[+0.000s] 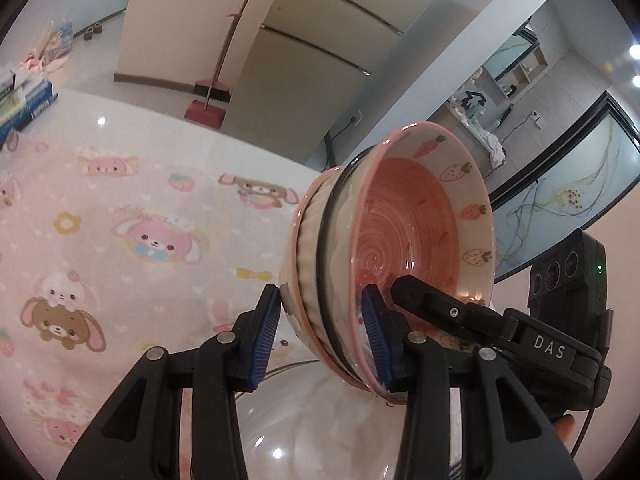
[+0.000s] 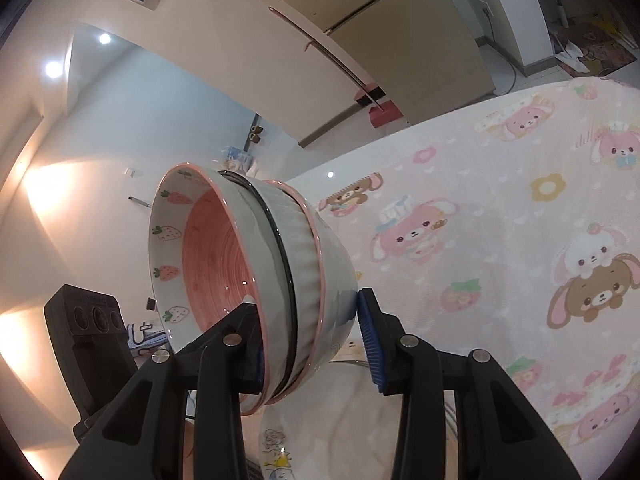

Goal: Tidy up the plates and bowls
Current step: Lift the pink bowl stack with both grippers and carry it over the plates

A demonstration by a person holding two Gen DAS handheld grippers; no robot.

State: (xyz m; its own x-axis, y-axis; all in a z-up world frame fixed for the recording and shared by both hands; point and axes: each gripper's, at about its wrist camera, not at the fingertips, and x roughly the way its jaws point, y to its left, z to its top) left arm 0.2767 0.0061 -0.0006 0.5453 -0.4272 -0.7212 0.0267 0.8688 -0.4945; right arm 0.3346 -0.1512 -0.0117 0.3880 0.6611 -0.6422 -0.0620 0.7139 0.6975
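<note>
We see a stack of nested bowls point(image 1: 400, 248), tipped on its side and gripped from both sides. The left gripper point(image 1: 324, 336) has its jaws partly open and clamped across the stack's wall: one blue pad sits on the outside of the bottom bowl, the other inside the top bowl. The top bowl point(image 1: 424, 224) is pink inside with a spiral, strawberries and carrots round its rim. The right gripper point(image 2: 316, 344) does the same on the opposite side of the stack, jaws partly open, one pad inside the rim and the other pad touching the outer wall. The stack sits between both pairs of jaws, above the table point(image 1: 120, 208) with its pink cartoon-animal cloth. Below the jaws we see a pale plate point(image 1: 328, 432). A red dustpan point(image 1: 206, 114) stands far beyond the jaws.
</note>
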